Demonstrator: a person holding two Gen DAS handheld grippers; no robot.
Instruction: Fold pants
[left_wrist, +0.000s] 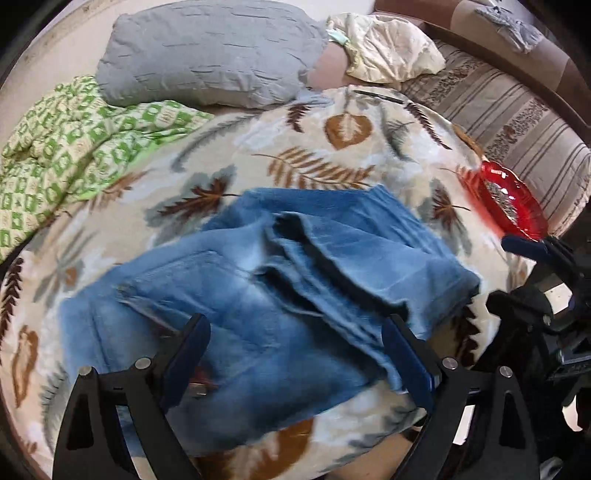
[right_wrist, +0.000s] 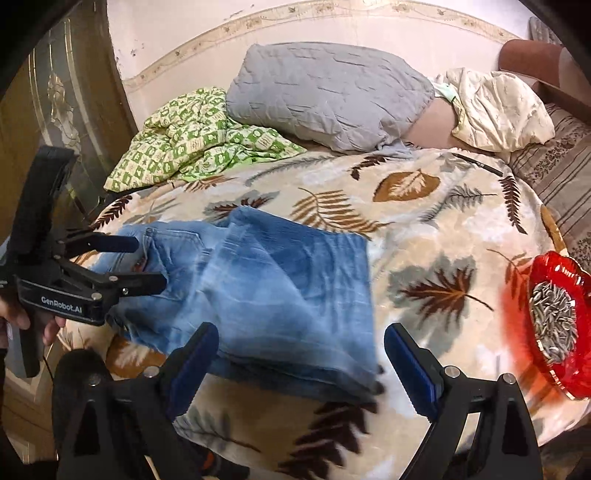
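The jeans (right_wrist: 266, 284) lie already folded into a thick bundle on the leaf-print blanket (right_wrist: 424, 236) that covers the bed, toward its near left part, with the waistband and pocket end on the left and the loose leg hems stacked on top. Both tools are released and hold nothing: the right tool (right_wrist: 301, 363) hovers with its fingers spread wide over the near edge of the bundle, and the left tool (left_wrist: 295, 354) hangs the same way above the jeans, its fingers also wide apart. In the right wrist view the left tool (right_wrist: 147, 264) shows side-on, just beside the waistband end, with a hand (right_wrist: 22, 314) on its handle. The fold looks nearly done, perhaps with one more fold or a tidying pass to come. The main risk, as I judge it, is that the layers are uneven and the top hems sit askew, so a pinch on only the upper layer would drag it off and undo the stack. The plush blanket could also get caught with the denim. A red dish (right_wrist: 554, 266) full of seeds (right_wrist: 552, 325) sits at the right edge of the bed, near the right tool; a wide swing or a tug on the blanket could tip it.
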